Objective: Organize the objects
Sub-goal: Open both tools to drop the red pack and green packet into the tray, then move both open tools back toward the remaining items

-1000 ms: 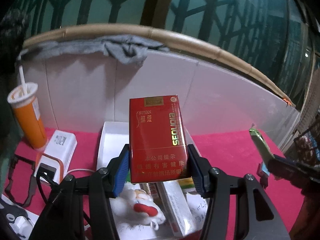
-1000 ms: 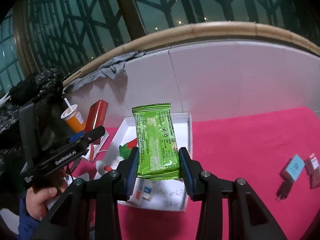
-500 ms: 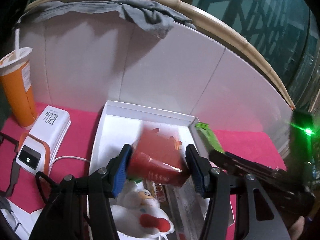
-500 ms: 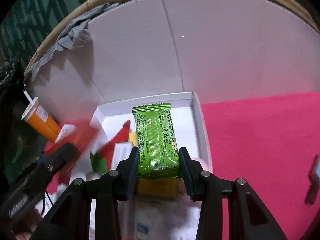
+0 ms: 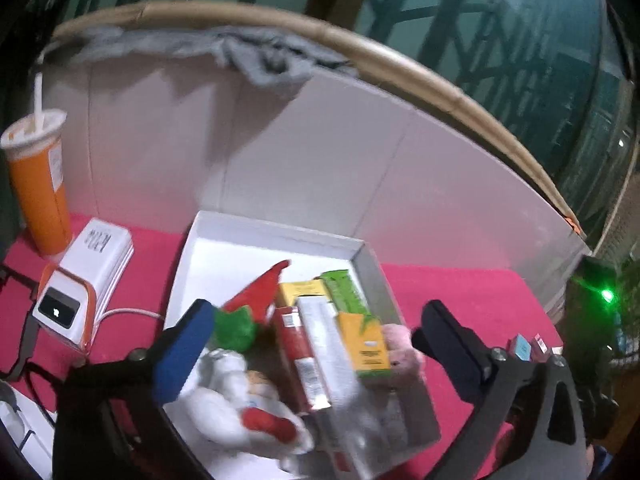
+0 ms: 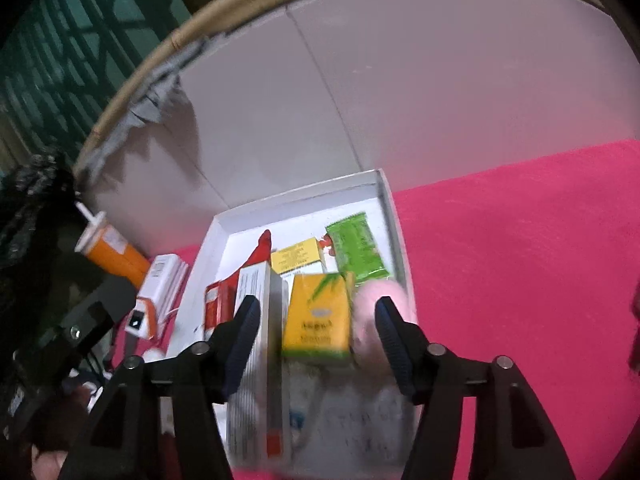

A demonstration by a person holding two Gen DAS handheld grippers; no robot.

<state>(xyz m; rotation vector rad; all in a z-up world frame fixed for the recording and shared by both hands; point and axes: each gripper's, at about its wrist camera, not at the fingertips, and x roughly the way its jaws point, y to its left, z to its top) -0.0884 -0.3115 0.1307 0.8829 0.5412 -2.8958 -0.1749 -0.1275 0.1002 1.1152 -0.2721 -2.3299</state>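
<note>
A white tray (image 5: 276, 232) on the pink cloth holds several things: a red cigarette pack (image 5: 294, 344), a green snack packet (image 5: 344, 292), a yellow box (image 5: 366, 344), a long white box (image 5: 324, 348), a pink soft thing (image 5: 400, 344) and a white plush toy (image 5: 240, 400) with a red and green hat. My left gripper (image 5: 312, 344) is open and empty above the tray. My right gripper (image 6: 316, 332) is open and empty above the same tray (image 6: 384, 200), where the green packet (image 6: 356, 246) and the yellow box (image 6: 318, 320) lie.
An orange cup with a straw (image 5: 36, 184) and a white power bank (image 5: 84, 280) stand left of the tray. A white backboard (image 5: 320, 168) rises behind it. Small cards (image 5: 524, 346) lie on the pink cloth to the right.
Both grippers have opened. The red cigarette pack has left the left gripper and the green packet has left the right gripper. Both now lie in the tray.
</note>
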